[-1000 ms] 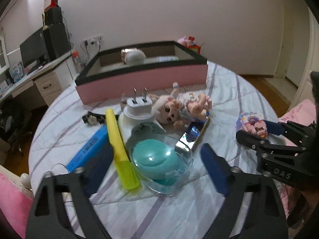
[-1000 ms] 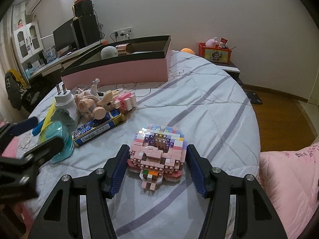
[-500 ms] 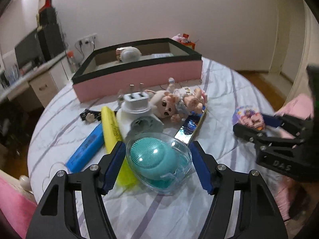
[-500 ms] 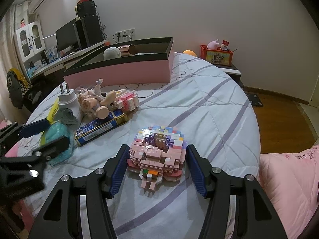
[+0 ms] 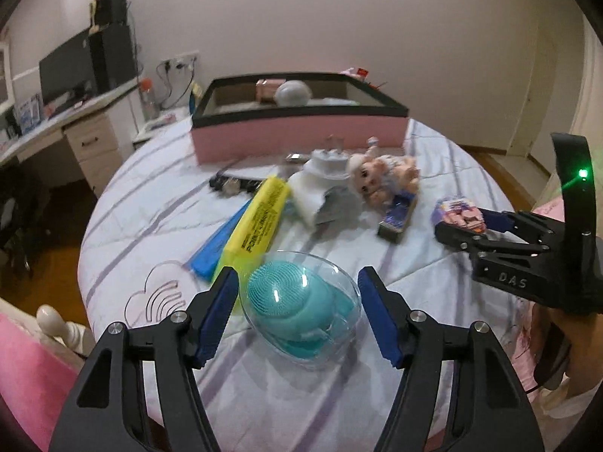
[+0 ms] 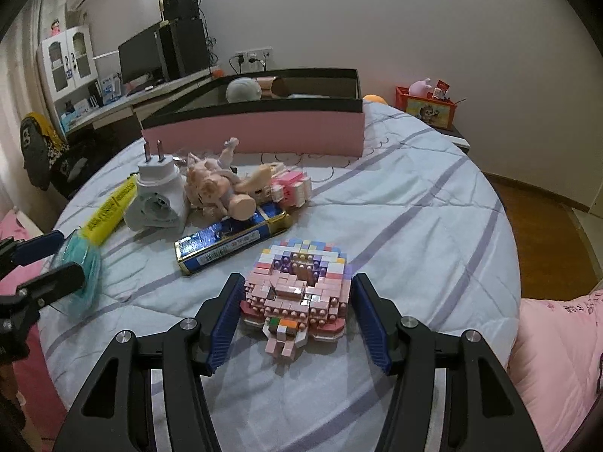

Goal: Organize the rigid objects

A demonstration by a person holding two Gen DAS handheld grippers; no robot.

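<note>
In the left wrist view, the left hand-held gripper (image 5: 297,309) is clenched on a clear egg-shaped case (image 5: 301,312) with a teal bristled brush inside; its blue pads (image 5: 222,312) press the case's two sides, having closed in on it during the last second, though mostly early in it. The case sits low over the striped bedspread (image 5: 414,275). Beyond it lie a yellow highlighter (image 5: 256,226) across a blue flat bar (image 5: 215,248), a white plug adapter (image 5: 324,184), a small doll (image 5: 380,180) and a blue-and-gold packet (image 5: 399,214). A pink box with a black rim (image 5: 297,132) stands at the far side of the bed, some things already in it. The right hand-held gripper (image 5: 463,222) shows at the right edge, around a pastel brick model (image 5: 458,213). In the right wrist view, the right hand-held gripper (image 6: 297,316) grasps that brick model (image 6: 297,297), a pink and lilac block build, with a blue pad against each side, just above the bedspread (image 6: 414,207). The packet (image 6: 233,241), doll (image 6: 222,184), adapter (image 6: 158,196) and highlighter (image 6: 109,211) lie beyond to the left, with the pink box (image 6: 260,128) behind them.
</note>
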